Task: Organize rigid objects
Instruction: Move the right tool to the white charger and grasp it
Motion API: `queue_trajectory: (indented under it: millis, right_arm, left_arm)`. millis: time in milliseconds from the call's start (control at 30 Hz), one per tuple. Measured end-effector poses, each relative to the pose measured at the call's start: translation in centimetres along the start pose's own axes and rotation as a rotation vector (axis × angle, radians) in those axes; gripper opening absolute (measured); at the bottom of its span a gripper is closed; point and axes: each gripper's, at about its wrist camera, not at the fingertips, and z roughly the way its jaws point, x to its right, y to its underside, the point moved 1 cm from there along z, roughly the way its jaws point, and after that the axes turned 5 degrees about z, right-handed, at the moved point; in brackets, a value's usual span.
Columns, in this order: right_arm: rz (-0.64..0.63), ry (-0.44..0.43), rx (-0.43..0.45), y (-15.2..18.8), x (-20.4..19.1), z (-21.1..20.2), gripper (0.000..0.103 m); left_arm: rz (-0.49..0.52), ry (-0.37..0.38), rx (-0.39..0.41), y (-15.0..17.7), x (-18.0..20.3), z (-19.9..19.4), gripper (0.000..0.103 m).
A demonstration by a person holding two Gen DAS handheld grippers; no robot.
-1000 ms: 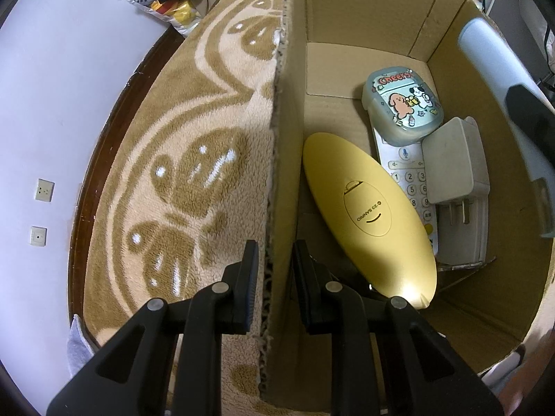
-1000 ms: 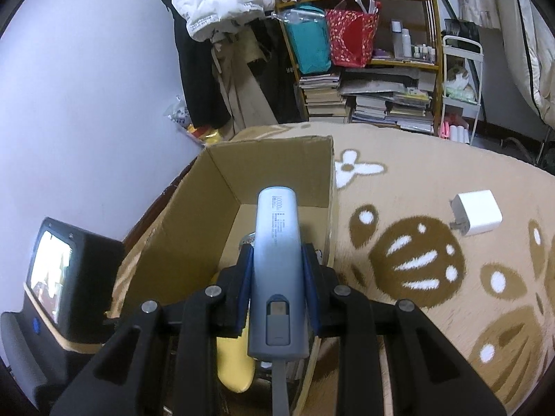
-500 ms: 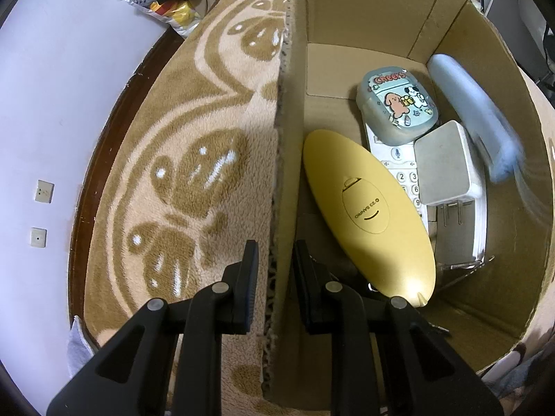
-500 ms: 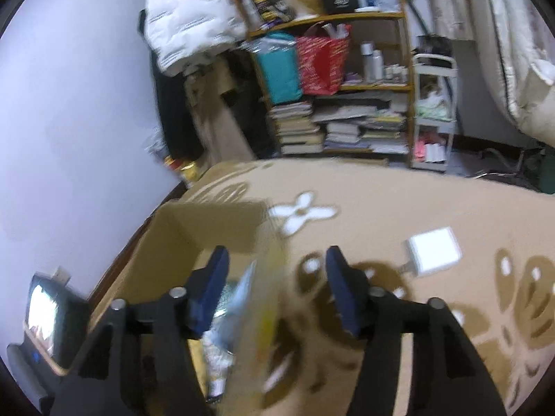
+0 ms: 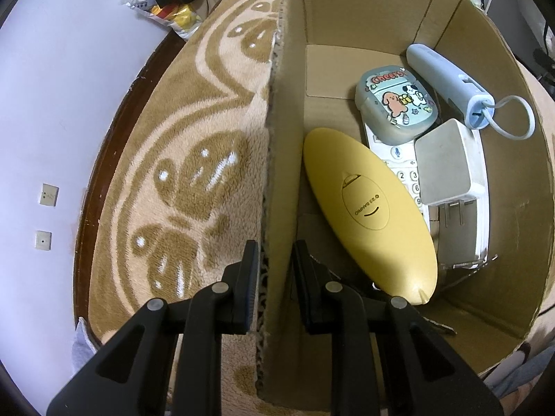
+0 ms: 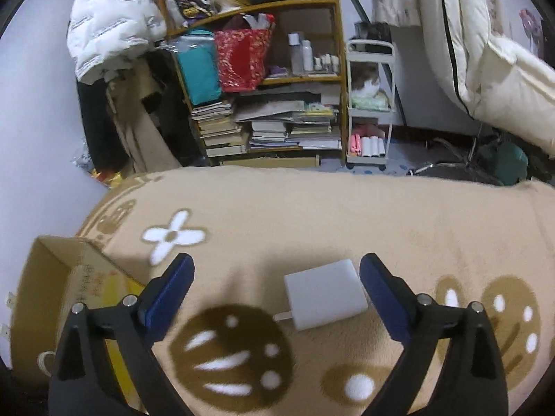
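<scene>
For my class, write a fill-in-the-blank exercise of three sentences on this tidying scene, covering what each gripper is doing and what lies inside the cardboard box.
1. The left gripper is clamped on the ____ of the brown cardboard box.
2. The yellow oval case lies ____ the box, beside the white keypad phone.
3. The right gripper, its fingers opening, is aimed at the white square ____ on the beige patterned rug.

Missing words: wall; inside; charger
</scene>
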Motion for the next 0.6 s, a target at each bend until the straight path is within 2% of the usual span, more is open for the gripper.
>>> queue_trajectory:
  millis: [133, 267, 433, 600]
  right_arm:
    - [0.061, 0.017, -0.047, 0.7, 2.1, 2.2, 0.101]
    - [0.086, -0.013, -0.087, 1.4, 3.5, 3.4, 0.101]
    - [0.059, -0.007, -0.108, 1.8, 4.0, 3.9, 0.1]
    - [0.016, 0.0, -0.094, 2.3, 3.6, 4.0, 0.093]
  left_arm:
    - [0.018, -0.022, 0.001, -0.1, 0.2, 0.1, 0.02]
    - [0.009, -0.01, 0.0, -0.1, 0.0, 0.1, 0.02]
    - [0.012, -0.018, 0.003, -0.1, 0.0, 0.1, 0.02]
    - [0.012, -0.018, 0.001, 0.0, 0.1, 0.2, 0.02]
